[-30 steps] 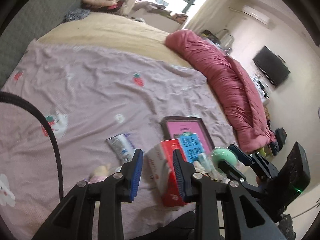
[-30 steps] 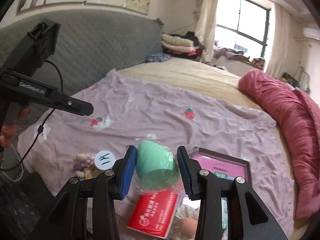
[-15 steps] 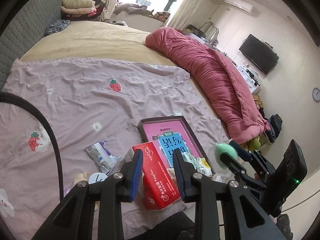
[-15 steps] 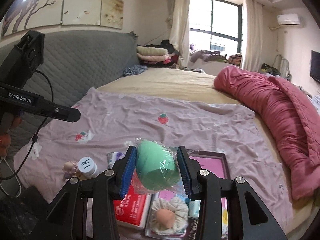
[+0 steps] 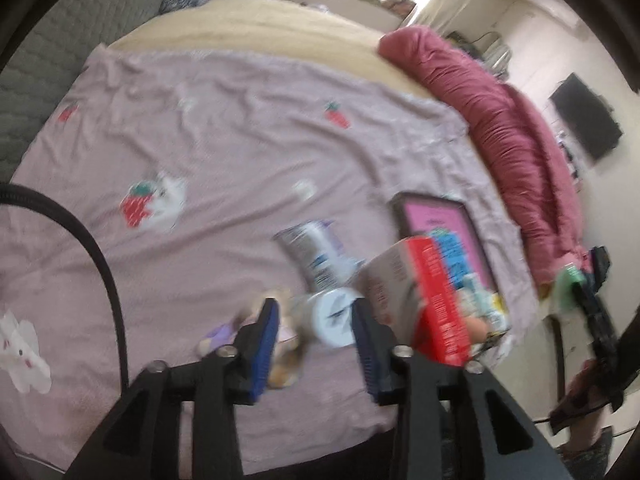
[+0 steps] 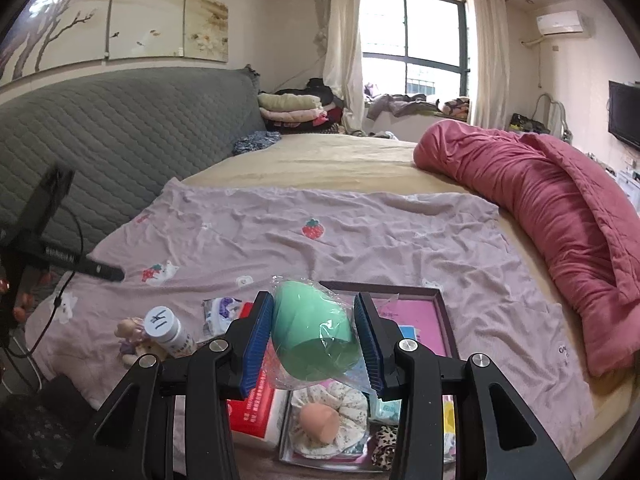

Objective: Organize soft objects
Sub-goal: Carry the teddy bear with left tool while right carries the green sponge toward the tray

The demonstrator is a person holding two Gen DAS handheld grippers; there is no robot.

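Note:
My right gripper (image 6: 314,344) is shut on a green sponge egg in clear wrap (image 6: 314,338), held above the near end of the dark-framed pink tray (image 6: 436,300). The tray holds a floral scrunchie with a beige sponge (image 6: 326,420) and small packets. My left gripper (image 5: 314,344) is open and empty, low over the purple blanket (image 5: 240,140); a white bottle lid (image 5: 334,314) and a small plush doll (image 5: 218,334) lie just beyond its fingers. The left view is blurred. The doll (image 6: 130,332) and bottle (image 6: 166,330) also show in the right wrist view.
A red tissue box (image 5: 430,300) stands beside the tray (image 5: 400,210). A silver wipes packet (image 5: 316,254) lies left of it. A rolled red quilt (image 6: 552,208) runs along the bed's right side. A grey headboard (image 6: 120,136) is at the left. A black cable (image 5: 100,264) crosses the left.
My left gripper has swung left and down toward the bottle and doll, with motion blur. My right gripper still holds the green sponge, now tilted up a little.

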